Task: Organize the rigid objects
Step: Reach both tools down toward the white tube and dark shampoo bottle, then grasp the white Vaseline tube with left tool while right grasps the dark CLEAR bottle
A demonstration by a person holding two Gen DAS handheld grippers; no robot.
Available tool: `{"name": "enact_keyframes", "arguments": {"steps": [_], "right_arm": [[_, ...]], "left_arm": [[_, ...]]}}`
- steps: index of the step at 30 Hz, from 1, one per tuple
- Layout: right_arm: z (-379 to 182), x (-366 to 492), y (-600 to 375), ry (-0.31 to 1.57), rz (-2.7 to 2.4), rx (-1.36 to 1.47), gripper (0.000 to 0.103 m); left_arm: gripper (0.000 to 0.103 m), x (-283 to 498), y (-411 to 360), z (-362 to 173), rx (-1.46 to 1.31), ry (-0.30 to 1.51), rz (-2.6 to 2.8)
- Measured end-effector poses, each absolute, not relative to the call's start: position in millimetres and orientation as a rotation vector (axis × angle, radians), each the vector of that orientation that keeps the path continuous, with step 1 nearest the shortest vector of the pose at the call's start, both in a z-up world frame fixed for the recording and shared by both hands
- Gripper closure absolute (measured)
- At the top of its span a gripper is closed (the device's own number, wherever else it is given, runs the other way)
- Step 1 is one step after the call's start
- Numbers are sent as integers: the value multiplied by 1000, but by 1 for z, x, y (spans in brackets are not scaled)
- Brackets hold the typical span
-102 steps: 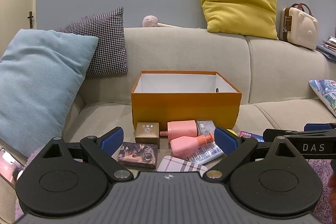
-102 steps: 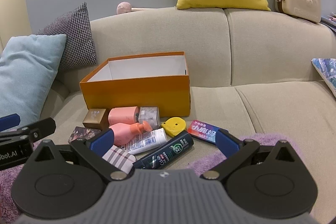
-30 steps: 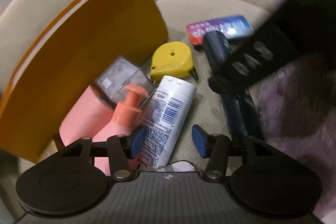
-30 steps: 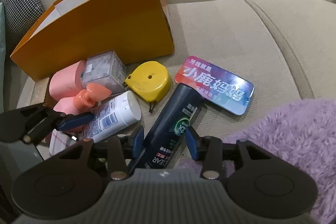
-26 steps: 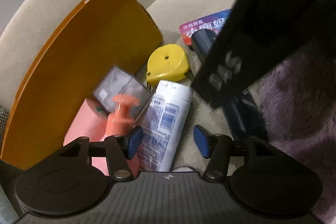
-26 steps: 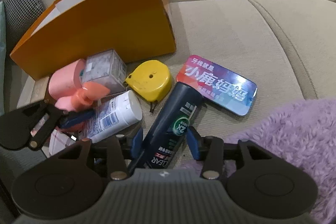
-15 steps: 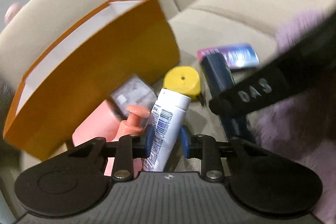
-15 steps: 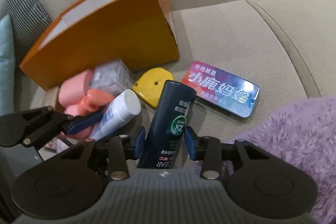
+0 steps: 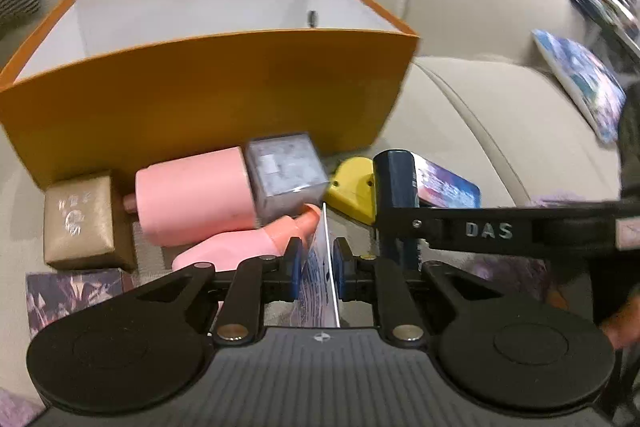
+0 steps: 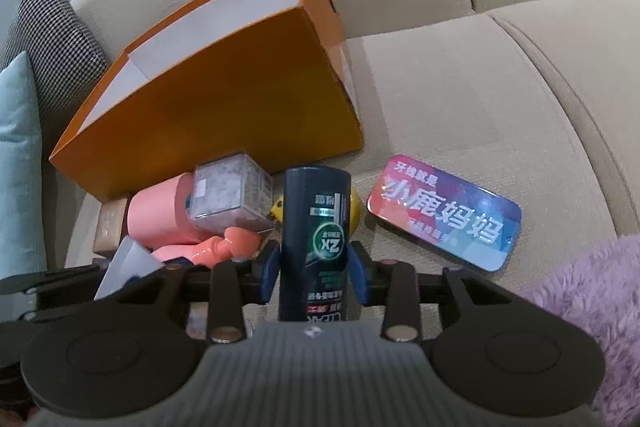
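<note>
An open orange box (image 9: 208, 83) with a white inside stands on the beige sofa (image 9: 460, 99); it also shows in the right wrist view (image 10: 224, 107). My left gripper (image 9: 316, 263) is shut on a white tube (image 9: 320, 283) and holds it off the seat. My right gripper (image 10: 314, 267) is shut on a dark blue bottle (image 10: 314, 243), raised and pointing toward the box; the bottle also shows in the left wrist view (image 9: 396, 183). In front of the box lie two pink bottles (image 9: 192, 195), a clear cube (image 9: 284, 175), a yellow tape measure (image 9: 354, 187), a gold box (image 9: 78, 219) and a colourful tin (image 10: 444, 211).
A purple fluffy throw (image 10: 580, 307) covers the seat at the right. A houndstooth cushion (image 10: 52, 35) and a light blue cushion (image 10: 16, 155) lean at the left. A patterned flat box (image 9: 72, 291) lies at the near left. Bare seat lies right of the box.
Both grippers closed on their objects, the left on the white tube and the right on the dark bottle, and lifted them off the seat. The views tilted up toward the box.
</note>
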State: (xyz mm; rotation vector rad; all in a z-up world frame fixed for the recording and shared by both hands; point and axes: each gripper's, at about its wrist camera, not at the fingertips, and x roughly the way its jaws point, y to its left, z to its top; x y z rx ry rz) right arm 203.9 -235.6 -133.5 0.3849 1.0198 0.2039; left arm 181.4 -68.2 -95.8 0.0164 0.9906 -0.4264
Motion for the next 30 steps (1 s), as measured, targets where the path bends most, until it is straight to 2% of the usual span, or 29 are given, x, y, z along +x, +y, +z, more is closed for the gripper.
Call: {"name": "enact_keyframes", "arguments": {"steps": [4, 6, 11, 13, 14, 19, 20, 21, 22, 24, 30], "right_arm": [[-141, 203, -241, 1071, 207, 430, 51], [-140, 200, -239, 1067, 216, 416, 51], [-138, 192, -232, 1065, 228, 353, 48], [-136, 187, -230, 1061, 231, 341, 47], [-135, 186, -230, 1058, 234, 339, 46], [-136, 186, -224, 1046, 234, 329, 45], [-136, 185, -225, 1045, 235, 328, 45], [-136, 183, -225, 1046, 234, 324, 46], [-136, 183, -225, 1050, 225, 315, 49], [-137, 183, -223, 1065, 197, 283, 57], [-142, 189, -232, 1074, 184, 349, 57]], "left_arm": [[83, 179, -67, -108, 54, 1020, -454], [74, 174, -67, -111, 52, 1042, -449], [66, 154, -67, -111, 110, 1097, -418], [51, 146, -62, -109, 102, 1105, -410], [50, 142, -61, -109, 101, 1105, -407], [52, 130, -63, -116, 113, 1076, -392], [60, 127, -66, -118, 134, 1062, -397], [72, 124, -68, -118, 152, 1042, -400], [75, 121, -71, -118, 172, 1017, -399], [77, 117, -74, -116, 203, 962, -399], [78, 133, -81, -109, 217, 864, -415]]}}
